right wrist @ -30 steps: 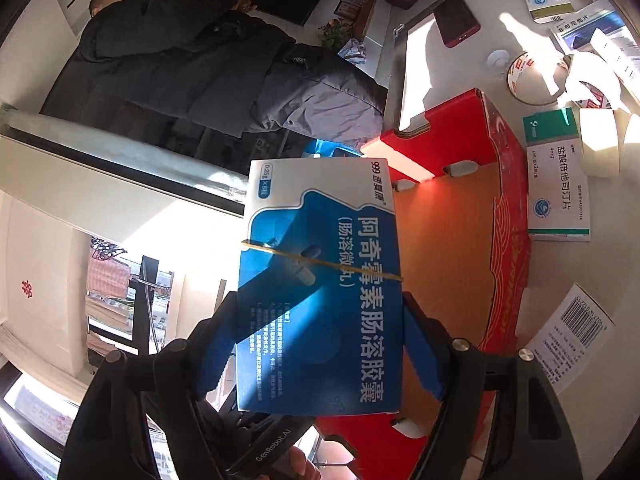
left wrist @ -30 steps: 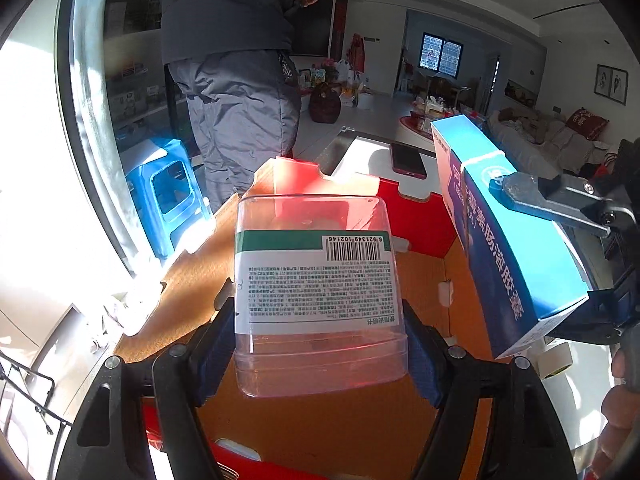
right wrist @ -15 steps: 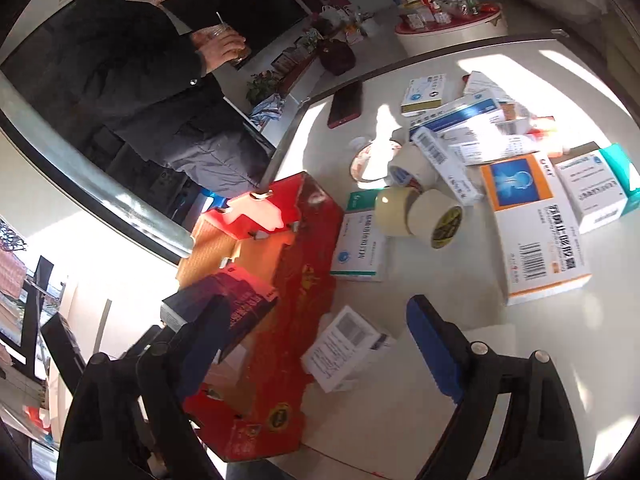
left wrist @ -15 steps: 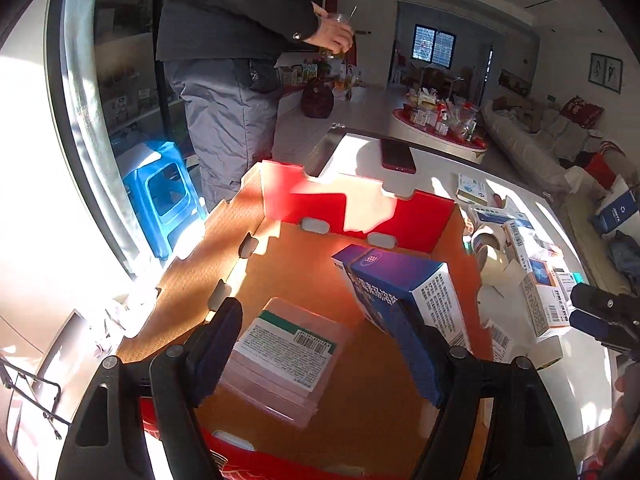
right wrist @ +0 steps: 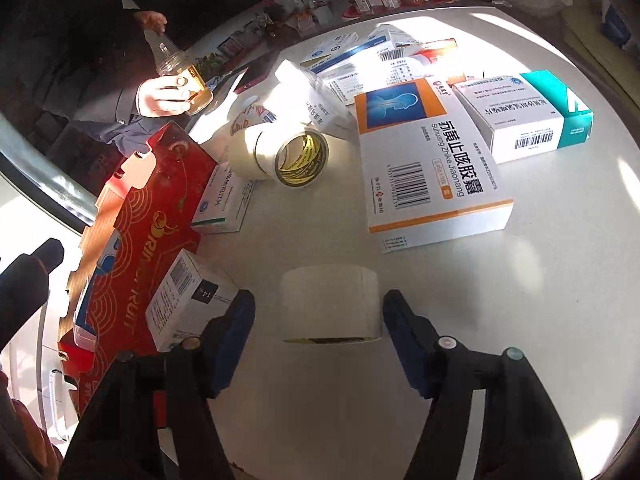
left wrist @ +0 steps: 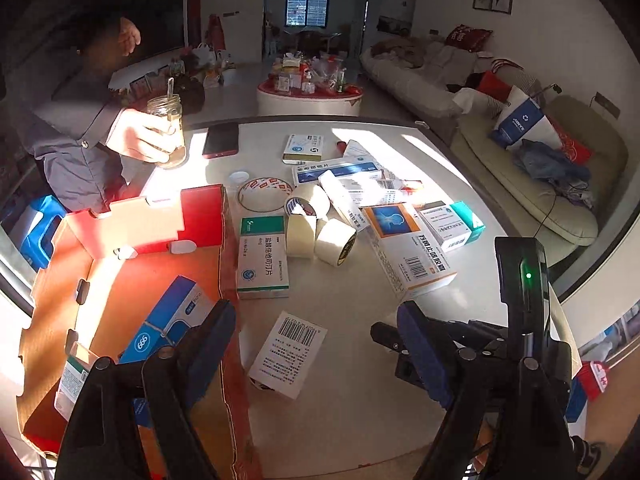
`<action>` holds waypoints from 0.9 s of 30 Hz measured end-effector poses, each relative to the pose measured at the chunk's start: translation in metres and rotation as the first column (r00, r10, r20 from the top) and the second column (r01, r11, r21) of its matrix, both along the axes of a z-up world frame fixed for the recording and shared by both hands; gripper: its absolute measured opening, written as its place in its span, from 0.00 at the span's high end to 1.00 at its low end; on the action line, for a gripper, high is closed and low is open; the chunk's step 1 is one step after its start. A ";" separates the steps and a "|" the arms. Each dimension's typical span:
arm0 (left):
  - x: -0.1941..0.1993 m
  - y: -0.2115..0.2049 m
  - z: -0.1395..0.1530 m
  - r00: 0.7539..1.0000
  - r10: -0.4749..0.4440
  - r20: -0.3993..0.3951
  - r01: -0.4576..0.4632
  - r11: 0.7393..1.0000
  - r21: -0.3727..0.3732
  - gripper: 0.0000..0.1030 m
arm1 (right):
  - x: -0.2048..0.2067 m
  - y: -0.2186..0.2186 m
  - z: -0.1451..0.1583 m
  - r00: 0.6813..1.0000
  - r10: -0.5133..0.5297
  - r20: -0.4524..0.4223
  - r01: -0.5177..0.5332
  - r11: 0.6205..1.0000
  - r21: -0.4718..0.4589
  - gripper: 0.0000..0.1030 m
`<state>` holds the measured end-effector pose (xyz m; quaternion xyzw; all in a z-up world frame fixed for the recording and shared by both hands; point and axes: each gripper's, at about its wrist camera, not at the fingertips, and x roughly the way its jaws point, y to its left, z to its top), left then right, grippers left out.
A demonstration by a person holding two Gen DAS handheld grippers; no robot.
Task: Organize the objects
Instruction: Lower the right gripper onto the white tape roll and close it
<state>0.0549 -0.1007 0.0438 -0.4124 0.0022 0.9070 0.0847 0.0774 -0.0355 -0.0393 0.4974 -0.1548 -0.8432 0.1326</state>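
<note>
A red cardboard box (left wrist: pixel 200 216) stands open at the table's left, with a blue medicine box (left wrist: pixel 168 316) and a clear plastic box (left wrist: pixel 74 376) inside. My left gripper (left wrist: pixel 316 344) hovers just right of that box's edge, jaws opening and holding nothing. A small white barcoded carton (left wrist: pixel 288 354) lies on the table below the gap. My right gripper (right wrist: pixel 320 336) is low over the table and its jaws are closing around a white tape roll (right wrist: pixel 330 304). The pads straddle the roll with a sliver of gap on each side. The red box (right wrist: pixel 160 200) and small carton (right wrist: pixel 188 296) lie to its left.
Several medicine boxes lie scattered: an orange-and-white one (right wrist: pixel 424 160), a teal-ended one (right wrist: pixel 524 116), a green-and-white one (left wrist: pixel 262 256). More tape rolls (right wrist: pixel 292 152) sit mid-table. A person holds a glass jar (left wrist: pixel 166 132) at the far left, near a phone (left wrist: pixel 220 140).
Both grippers let go of their boxes, which now lie in the red box. The left one swung right over the table. The right one came down around the tape roll.
</note>
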 end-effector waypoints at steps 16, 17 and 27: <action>-0.055 0.052 -0.103 0.957 -0.003 0.288 0.141 0.876 -0.461 0.15 | 0.045 0.083 0.008 0.992 -0.117 0.042 0.124 0.950 -0.286 0.53; -0.056 0.050 -0.103 0.953 0.004 0.302 0.139 0.882 -0.451 0.14 | 0.045 0.082 0.010 0.993 -0.113 0.035 0.119 0.950 -0.289 0.53; -0.033 0.013 -0.058 0.989 0.022 0.145 0.001 0.988 -0.155 0.50 | 0.061 0.086 0.021 0.987 -0.158 0.024 0.156 0.922 -0.353 0.53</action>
